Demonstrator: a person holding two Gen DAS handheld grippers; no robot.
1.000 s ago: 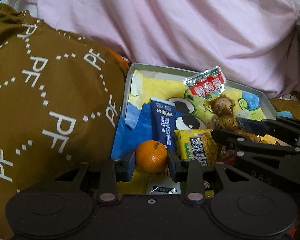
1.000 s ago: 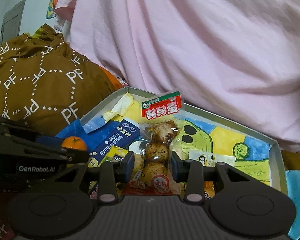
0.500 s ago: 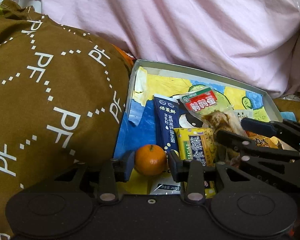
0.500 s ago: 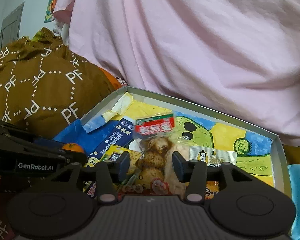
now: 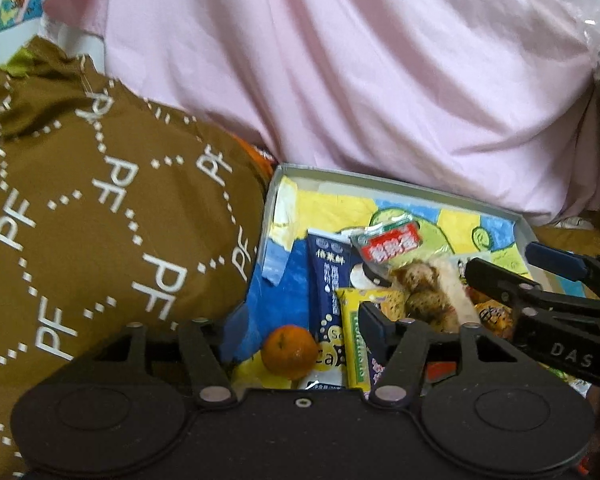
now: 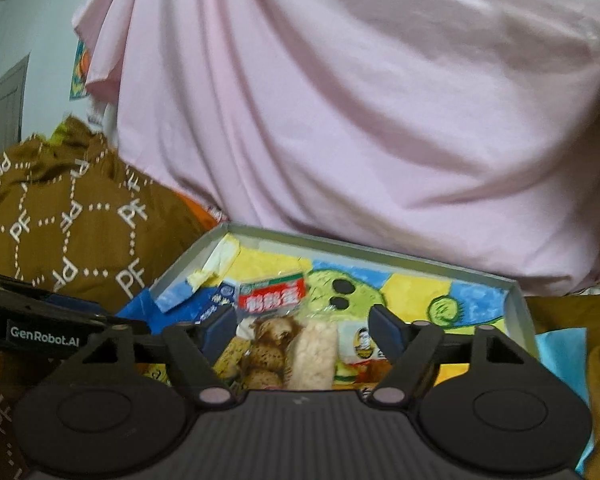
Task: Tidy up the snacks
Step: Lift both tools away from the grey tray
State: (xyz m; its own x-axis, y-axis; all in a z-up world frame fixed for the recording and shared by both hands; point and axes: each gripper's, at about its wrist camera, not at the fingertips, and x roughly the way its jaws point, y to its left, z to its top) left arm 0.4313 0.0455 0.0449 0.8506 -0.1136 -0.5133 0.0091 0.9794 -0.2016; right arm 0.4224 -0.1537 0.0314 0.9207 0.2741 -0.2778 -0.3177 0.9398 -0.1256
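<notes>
The left gripper (image 5: 296, 326) hangs over the near end of the box (image 5: 400, 185), its jaws opening. The orange (image 5: 289, 352) lies on the box floor between the two fingers but clear of both pads, nearer the left one's side of the gap, released rather than gripped. Just right of it lie the blue carton (image 5: 327, 280) and the yellow packet (image 5: 356, 344), the packet running under the right finger.

The right gripper (image 6: 302, 326) also has its jaws opening. The egg pack (image 6: 276, 320) lies in the box between its fingers, red label toward the far wall, eggs toward the camera; neither pad touches it, though blur makes the left edge hard to judge. A pale rice bar (image 6: 314, 354) lies beside the eggs, touching them, also inside the gap.

From the left wrist the right gripper (image 5: 496, 268) shows at the right edge, spread wide, with the egg pack (image 5: 416, 272) just left of its nearer finger.

A brown cloth (image 5: 100, 240) bulges against the box's left wall; a pink sheet (image 5: 380, 80) rises behind it.
</notes>
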